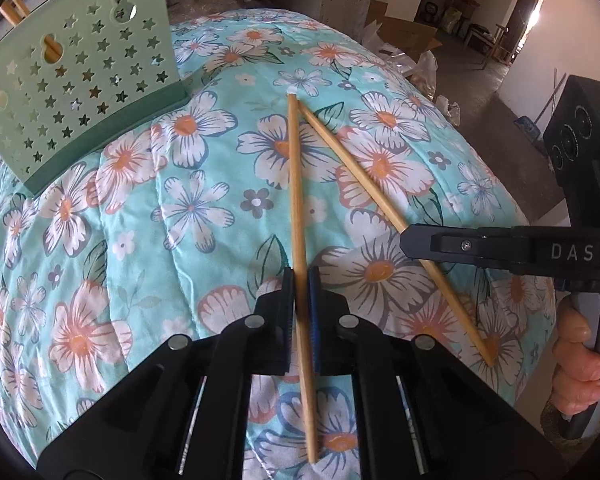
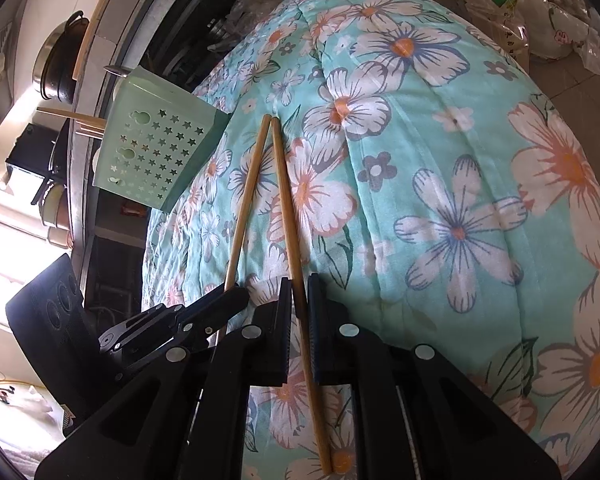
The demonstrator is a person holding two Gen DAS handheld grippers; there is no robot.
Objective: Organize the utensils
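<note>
Two wooden chopsticks lie on a floral quilt, their far tips meeting in a V. In the left wrist view my left gripper is shut on one chopstick near its thick end. The other chopstick runs to the right, under my right gripper. In the right wrist view my right gripper is shut on that chopstick. The left gripper's chopstick and my left gripper show at left. A green star-punched utensil holder stands at far left, with chopsticks inside; it also shows in the right wrist view.
The quilt covers a domed surface that drops off on all sides. Cardboard boxes and plastic bags sit on the floor beyond it. A metal pot and shelving stand behind the holder.
</note>
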